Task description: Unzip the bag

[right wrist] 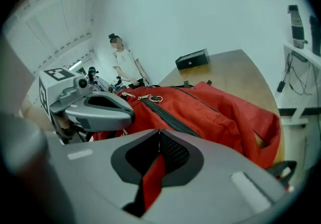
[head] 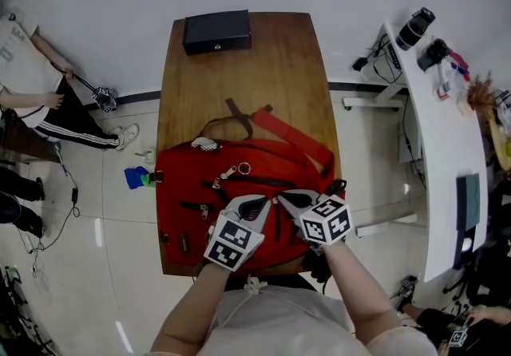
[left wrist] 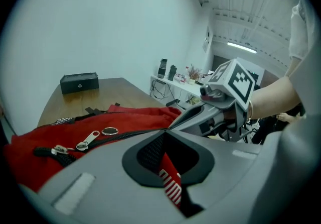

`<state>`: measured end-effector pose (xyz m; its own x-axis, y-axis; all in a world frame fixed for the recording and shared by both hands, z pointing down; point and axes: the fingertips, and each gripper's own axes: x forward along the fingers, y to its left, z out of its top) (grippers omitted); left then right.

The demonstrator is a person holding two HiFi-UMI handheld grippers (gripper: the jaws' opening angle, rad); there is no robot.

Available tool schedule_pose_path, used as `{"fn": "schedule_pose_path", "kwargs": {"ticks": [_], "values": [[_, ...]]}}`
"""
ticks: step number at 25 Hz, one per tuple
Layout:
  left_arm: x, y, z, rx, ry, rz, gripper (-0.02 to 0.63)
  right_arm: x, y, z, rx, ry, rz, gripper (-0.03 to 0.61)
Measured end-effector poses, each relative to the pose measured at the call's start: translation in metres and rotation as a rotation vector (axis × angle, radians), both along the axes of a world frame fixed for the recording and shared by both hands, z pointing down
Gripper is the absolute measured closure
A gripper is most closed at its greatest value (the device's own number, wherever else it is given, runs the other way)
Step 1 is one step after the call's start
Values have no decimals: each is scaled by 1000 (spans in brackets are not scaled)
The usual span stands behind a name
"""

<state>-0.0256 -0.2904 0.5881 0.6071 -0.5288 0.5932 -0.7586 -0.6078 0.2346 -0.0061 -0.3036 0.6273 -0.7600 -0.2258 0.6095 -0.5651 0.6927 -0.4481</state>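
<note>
Nylon, red and crumpled: in the head view the bag [head: 239, 179] lies flat on the near end of the wooden table [head: 279, 59], with a boxy black case [head: 216, 31] at the far end. The left gripper [head: 257, 204] and right gripper [head: 291, 199] rest on it, tips nearly meeting.

In the left gripper view my jaws are clenched on a red woven tab [left wrist: 170, 188] with white lettering, and flat metal zip pulls [left wrist: 89, 139] lie beyond.

In the right gripper view my jaws pinch a fold of the bag's fabric beside black zip teeth [right wrist: 170, 119].
</note>
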Motion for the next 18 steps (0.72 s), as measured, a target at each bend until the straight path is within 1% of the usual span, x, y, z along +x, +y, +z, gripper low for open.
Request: {"fn": "schedule_pose_path", "kwargs": {"ticks": [3, 5, 7, 10, 14, 15, 18], "values": [[5, 4, 9, -2, -71, 42, 607, 1, 11, -9, 103, 49, -82, 568], [8, 5, 14, -4, -109, 61, 607, 4, 15, -16, 161, 56, -115, 568], [8, 3, 15, -6, -125, 64, 607, 9, 18, -22, 207, 54, -136, 568], [7, 2, 16, -18, -123, 59, 607, 14, 25, -29, 263, 50, -168, 568], [5, 1, 12, -27, -121, 51, 607, 17, 35, -40, 311, 34, -187, 568], [8, 2, 10, -27, -108, 57, 607, 18, 37, -43, 324, 31, -188, 568], [26, 11, 5, -49, -26, 87, 607, 18, 42, -50, 351, 28, -178, 568]]}}
